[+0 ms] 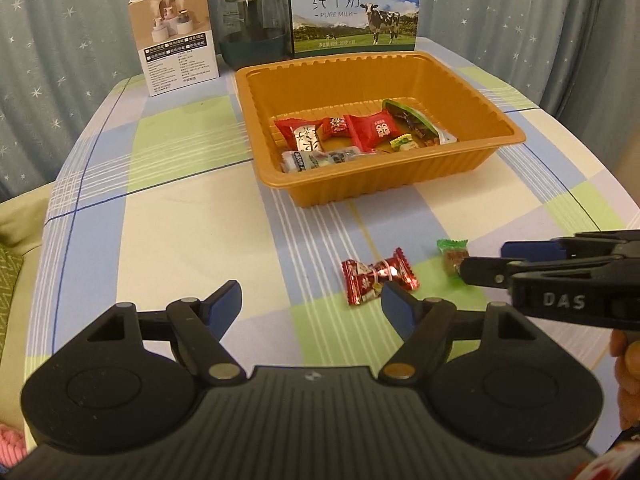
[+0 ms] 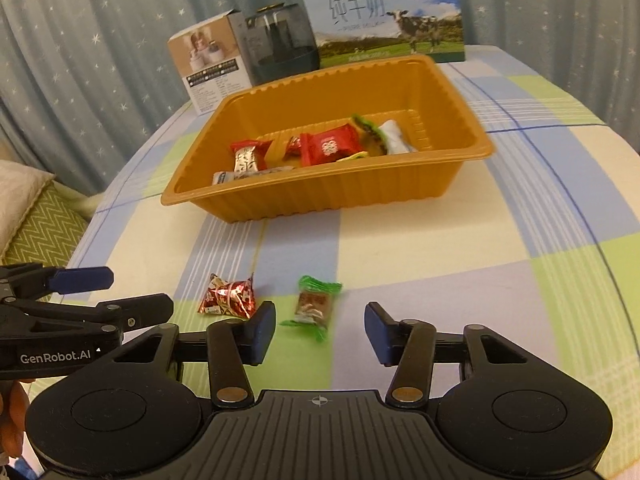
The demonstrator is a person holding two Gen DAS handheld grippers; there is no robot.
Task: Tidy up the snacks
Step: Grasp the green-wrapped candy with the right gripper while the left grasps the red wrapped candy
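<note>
Right gripper (image 2: 320,330) jaws spread around green-wrapped candy (image 2: 313,307) on surface; left gripper (image 1: 312,304) jaws spread, empty. Risk: slippery wrapper squirts out, knocks red candy (image 1: 378,282); orange tray (image 1: 400,176) well apart.

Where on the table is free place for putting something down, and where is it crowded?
Bare cloth lies left of the orange tray, before the white box, and between tray and red candy. Crowded: near the green candy and behind the tray.
</note>
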